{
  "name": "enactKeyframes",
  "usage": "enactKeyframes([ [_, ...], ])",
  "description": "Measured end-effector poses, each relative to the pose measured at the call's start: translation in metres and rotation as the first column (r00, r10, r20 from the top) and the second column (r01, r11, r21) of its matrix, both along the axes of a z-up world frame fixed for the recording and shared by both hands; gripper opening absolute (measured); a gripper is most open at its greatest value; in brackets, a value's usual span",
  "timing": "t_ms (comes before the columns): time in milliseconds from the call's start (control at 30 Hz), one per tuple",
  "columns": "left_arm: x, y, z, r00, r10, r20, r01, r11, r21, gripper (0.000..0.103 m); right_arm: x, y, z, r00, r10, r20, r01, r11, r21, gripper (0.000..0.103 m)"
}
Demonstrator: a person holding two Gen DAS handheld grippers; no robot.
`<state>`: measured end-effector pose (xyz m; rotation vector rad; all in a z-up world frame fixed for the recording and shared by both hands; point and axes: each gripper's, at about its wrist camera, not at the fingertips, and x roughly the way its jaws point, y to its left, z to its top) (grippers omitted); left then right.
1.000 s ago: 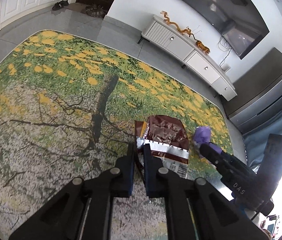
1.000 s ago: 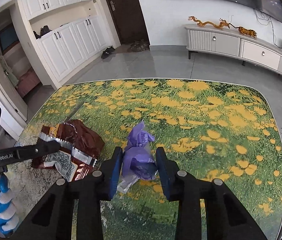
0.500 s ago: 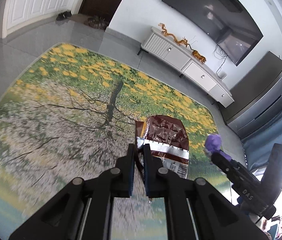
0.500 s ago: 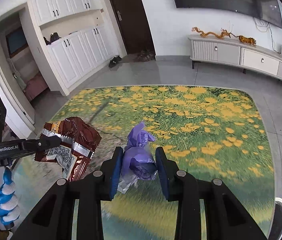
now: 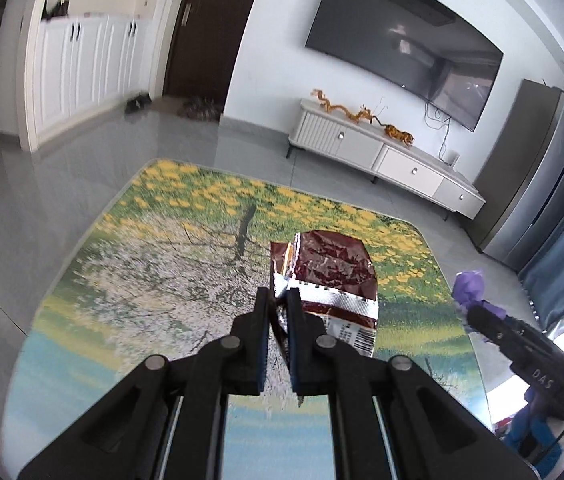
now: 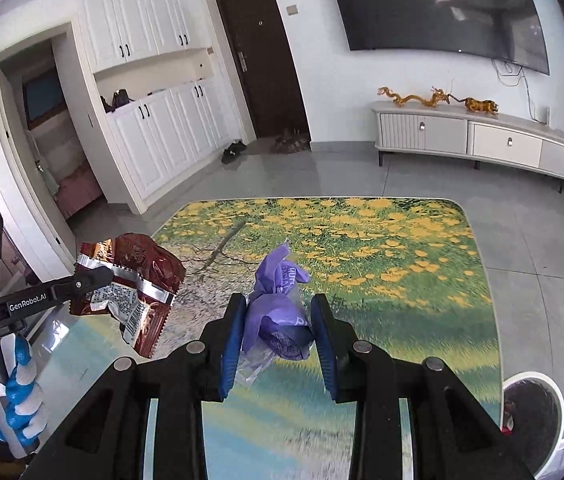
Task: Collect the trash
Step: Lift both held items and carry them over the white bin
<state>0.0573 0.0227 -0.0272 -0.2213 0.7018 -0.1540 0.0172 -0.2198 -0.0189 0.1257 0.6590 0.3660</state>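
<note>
A large table (image 6: pixel 422 280) printed with a green meadow, yellow flowers and a bare tree fills the lower half of both views, standing on a grey tiled floor (image 6: pixel 342 172). Beyond it a dark television (image 5: pixel 402 44) hangs on the white wall above a long pale cabinet (image 6: pixel 482 140), with white cupboards (image 6: pixel 162 120) and a dark door (image 6: pixel 262 60) off to the side. The left hand-held gripper (image 5: pixel 280 300) is pinched almost closed on the silver edge of a crumpled brown snack wrapper (image 5: pixel 330 276), carried in the air above the table. The right hand-held gripper (image 6: pixel 278 320) stands at a narrow gap, its 2 blue pads pressing a scrunched purple bag (image 6: pixel 278 304), also lifted clear of the table. A blue-and-white gloved hand (image 6: pixel 14 384) grips the left handle.
</note>
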Motion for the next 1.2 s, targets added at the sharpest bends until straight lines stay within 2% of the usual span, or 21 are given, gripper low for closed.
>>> enactKeyframes([
  [267, -0.038, -0.015, 0.021, 0.995, -0.006, 0.1, -0.002, 0.997, 0.081, 0.007, -0.037, -0.012, 0.014, 0.999, -0.028, 0.035, 0.028, 1.0, 0.006, 0.032],
  [500, -0.059, -0.029, 0.033, 0.988, -0.029, 0.15, 0.012, 0.994, 0.11, 0.007, -0.063, -0.026, 0.025, 0.996, -0.06, 0.064, 0.06, 0.998, 0.005, 0.032],
  [800, -0.068, -0.043, 0.039, 0.984, -0.041, 0.174, 0.018, 0.991, 0.13, 0.007, -0.082, -0.048, 0.029, 0.99, -0.104, 0.094, 0.104, 0.995, 0.006, 0.032],
  [1200, -0.059, -0.085, 0.037, 0.984, -0.095, 0.154, 0.062, 0.976, 0.21, 0.007, -0.097, -0.1, 0.023, 0.973, -0.206, 0.106, 0.201, 0.978, 0.059, 0.032],
])
